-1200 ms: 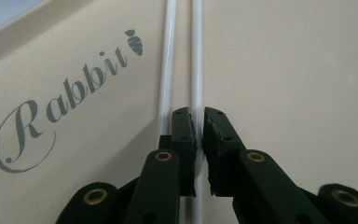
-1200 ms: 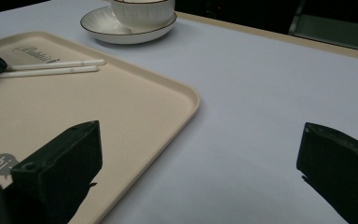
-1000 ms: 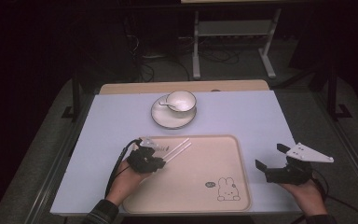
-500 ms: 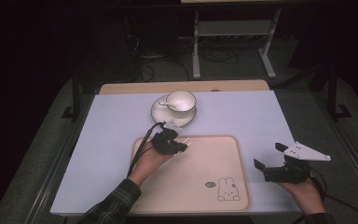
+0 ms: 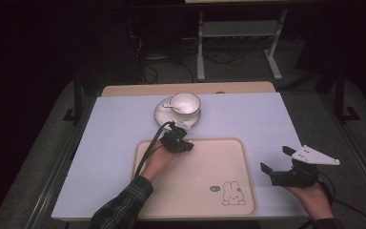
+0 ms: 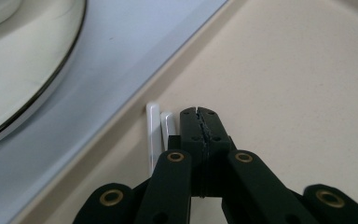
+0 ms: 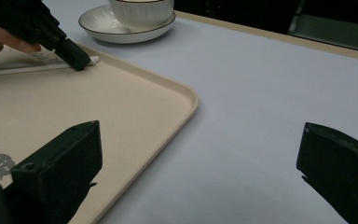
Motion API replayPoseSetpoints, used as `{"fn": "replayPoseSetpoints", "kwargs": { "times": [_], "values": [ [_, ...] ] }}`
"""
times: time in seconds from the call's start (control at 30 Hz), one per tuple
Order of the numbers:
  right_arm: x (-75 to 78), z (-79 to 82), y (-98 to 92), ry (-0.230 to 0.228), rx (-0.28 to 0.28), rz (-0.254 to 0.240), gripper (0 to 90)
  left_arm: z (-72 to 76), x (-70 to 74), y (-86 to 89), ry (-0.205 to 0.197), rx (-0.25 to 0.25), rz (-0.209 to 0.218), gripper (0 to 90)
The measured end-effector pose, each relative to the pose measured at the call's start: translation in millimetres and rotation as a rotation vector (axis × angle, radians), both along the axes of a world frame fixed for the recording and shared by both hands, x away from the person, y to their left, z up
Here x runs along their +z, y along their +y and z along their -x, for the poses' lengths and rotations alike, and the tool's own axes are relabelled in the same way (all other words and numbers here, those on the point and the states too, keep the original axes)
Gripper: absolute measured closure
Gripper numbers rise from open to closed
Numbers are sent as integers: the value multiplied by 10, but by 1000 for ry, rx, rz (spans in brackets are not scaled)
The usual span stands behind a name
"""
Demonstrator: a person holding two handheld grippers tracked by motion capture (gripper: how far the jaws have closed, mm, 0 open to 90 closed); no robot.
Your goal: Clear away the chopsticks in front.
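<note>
jaws of the left gripper (image 6: 199, 112) meet beside white sticks (image 6: 160, 128) on the tray (image 5: 228, 162); right gripper (image 5: 286, 164) gapes.

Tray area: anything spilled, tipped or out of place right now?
Nothing stands out. The cup sits upright on its saucer, the tray lies flat with no spill, and the left gripper holds white sticks at the tray's far edge.
</note>
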State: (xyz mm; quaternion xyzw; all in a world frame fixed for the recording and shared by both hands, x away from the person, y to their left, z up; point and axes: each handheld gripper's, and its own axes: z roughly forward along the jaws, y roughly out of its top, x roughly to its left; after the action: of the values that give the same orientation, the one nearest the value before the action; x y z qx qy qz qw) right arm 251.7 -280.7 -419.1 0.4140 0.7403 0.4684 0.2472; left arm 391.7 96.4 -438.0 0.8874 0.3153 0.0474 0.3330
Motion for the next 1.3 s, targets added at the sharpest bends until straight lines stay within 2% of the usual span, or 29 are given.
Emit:
{"fn": "replayPoseSetpoints", "kwargs": {
  "times": [0.17,0.3,0.57,0.97,1.3],
  "values": [
    [-1,1,0,0,-1,1,0,10,-3,125,8,21,11,892],
    [-2,9,-7,1,-3,2,0,91,-1,292,11,30,10,892],
    [1,12,3,-2,-3,6,0,193,13,523,19,48,-2,892],
    [1,13,6,-1,-4,10,0,401,34,999,26,96,-22,891],
    [3,17,15,-1,-4,10,0,540,44,1240,37,130,-25,891]
  ]
}}
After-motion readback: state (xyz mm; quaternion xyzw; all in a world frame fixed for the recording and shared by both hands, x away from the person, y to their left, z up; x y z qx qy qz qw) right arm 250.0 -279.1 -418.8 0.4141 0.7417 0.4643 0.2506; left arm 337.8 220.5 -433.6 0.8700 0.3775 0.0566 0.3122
